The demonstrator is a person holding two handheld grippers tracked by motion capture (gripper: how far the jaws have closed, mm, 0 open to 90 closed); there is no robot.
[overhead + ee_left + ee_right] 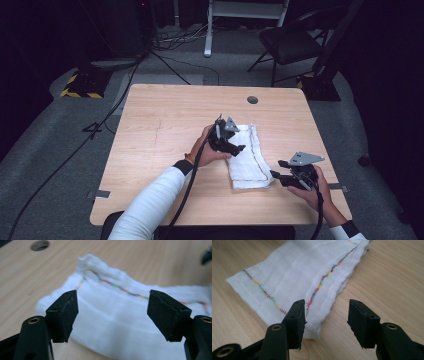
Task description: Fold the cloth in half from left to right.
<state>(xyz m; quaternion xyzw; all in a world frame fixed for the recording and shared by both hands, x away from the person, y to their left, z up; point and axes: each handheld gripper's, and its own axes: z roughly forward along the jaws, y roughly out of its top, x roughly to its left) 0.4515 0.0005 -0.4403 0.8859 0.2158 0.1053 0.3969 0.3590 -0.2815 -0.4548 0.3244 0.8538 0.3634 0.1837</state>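
**Operator:** Looking along my right gripper (325, 315), I see its jaws standing wide with nothing between them, its left pad just over the near corner of the white folded gauze cloth with rainbow-coloured stitching (294, 272). It lies flat on the pale wooden table (392, 275).

**Spotter:** And your left?

**Operator:** My left gripper (112, 312) is spread wide too, hovering above the cloth's far half and holding nothing.

**Spotter:** How would you handle the fold from here?

**Operator:** I'd judge both jaws should close on single corners along one edge, low and level, then lift together so the layers don't drag or bunch.

**Spotter:** Any bins or trays?

**Operator:** No containers on the table. Farther off there's just the round cable hole (252, 99), then a dark chair (290, 42) beyond.
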